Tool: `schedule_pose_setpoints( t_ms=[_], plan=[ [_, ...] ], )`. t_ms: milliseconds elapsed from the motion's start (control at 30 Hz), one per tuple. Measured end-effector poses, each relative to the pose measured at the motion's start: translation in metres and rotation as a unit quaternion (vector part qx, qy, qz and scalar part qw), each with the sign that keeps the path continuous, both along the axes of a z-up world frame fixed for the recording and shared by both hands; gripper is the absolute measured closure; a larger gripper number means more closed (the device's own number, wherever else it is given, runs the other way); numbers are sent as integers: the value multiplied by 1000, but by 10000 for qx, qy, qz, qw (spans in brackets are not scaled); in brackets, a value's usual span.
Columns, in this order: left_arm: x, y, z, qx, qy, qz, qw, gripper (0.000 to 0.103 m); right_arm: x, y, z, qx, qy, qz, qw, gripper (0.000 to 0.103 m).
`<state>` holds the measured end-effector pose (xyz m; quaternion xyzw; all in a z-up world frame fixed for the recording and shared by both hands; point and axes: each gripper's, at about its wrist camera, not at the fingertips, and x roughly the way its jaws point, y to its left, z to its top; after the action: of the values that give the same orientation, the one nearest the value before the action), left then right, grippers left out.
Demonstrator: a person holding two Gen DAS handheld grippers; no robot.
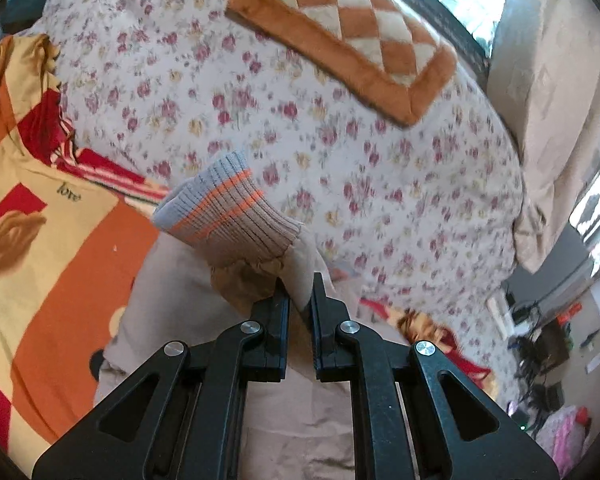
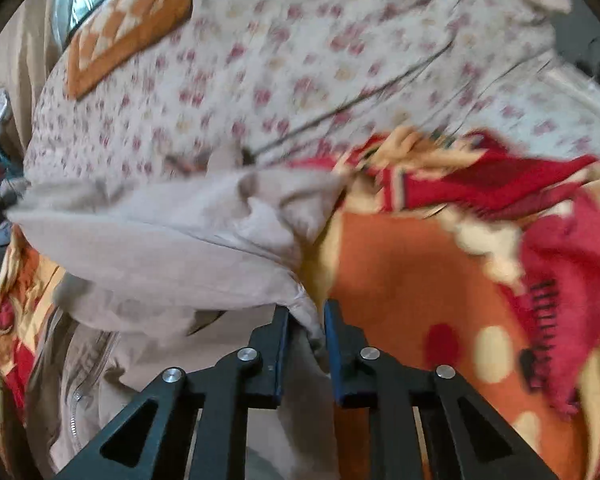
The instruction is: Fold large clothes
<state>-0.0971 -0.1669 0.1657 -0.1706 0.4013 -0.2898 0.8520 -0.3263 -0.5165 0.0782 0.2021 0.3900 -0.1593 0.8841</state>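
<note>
A beige jacket (image 1: 188,288) lies on an orange, red and cream blanket (image 1: 60,248). Its ribbed cuff (image 1: 224,212) has grey and orange stripes. My left gripper (image 1: 299,284) is shut on the sleeve fabric just behind that cuff and holds it above the jacket. In the right wrist view, the jacket (image 2: 172,248) is bunched and lifted, with its zipper (image 2: 76,404) at the lower left. My right gripper (image 2: 306,312) is shut on a fold of the jacket's edge over the blanket (image 2: 412,280).
A floral quilt (image 1: 300,120) is heaped behind the jacket, with an orange checked cushion (image 1: 348,36) on top. Beige curtains (image 1: 552,80) and windows are at the right. Cluttered floor and equipment (image 1: 540,340) lie beyond the bed's right edge.
</note>
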Motion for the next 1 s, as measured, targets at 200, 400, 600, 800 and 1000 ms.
schedule_pose_setpoints(
  t_ms=[200, 400, 600, 800, 1000],
  plan=[
    [1, 0, -77, 769, 772, 127, 9940, 95, -25, -5, -17, 84, 465, -151, 9988, 102],
    [6, 17, -84, 570, 968, 215, 9934, 95, -27, 12, 11, -127, 76, 473, 9988, 30],
    [4, 7, -66, 499, 779, 185, 9955, 95, 23, 36, -12, -666, 518, 1015, 9912, 65],
    [1, 8, -66, 528, 640, -87, 9965, 62, 8, 5, 1, -272, 3, 344, 9990, 93],
    [14, 30, -92, 642, 1246, 192, 9899, 49, -10, 20, -35, -262, 724, 690, 9946, 93]
  ],
)
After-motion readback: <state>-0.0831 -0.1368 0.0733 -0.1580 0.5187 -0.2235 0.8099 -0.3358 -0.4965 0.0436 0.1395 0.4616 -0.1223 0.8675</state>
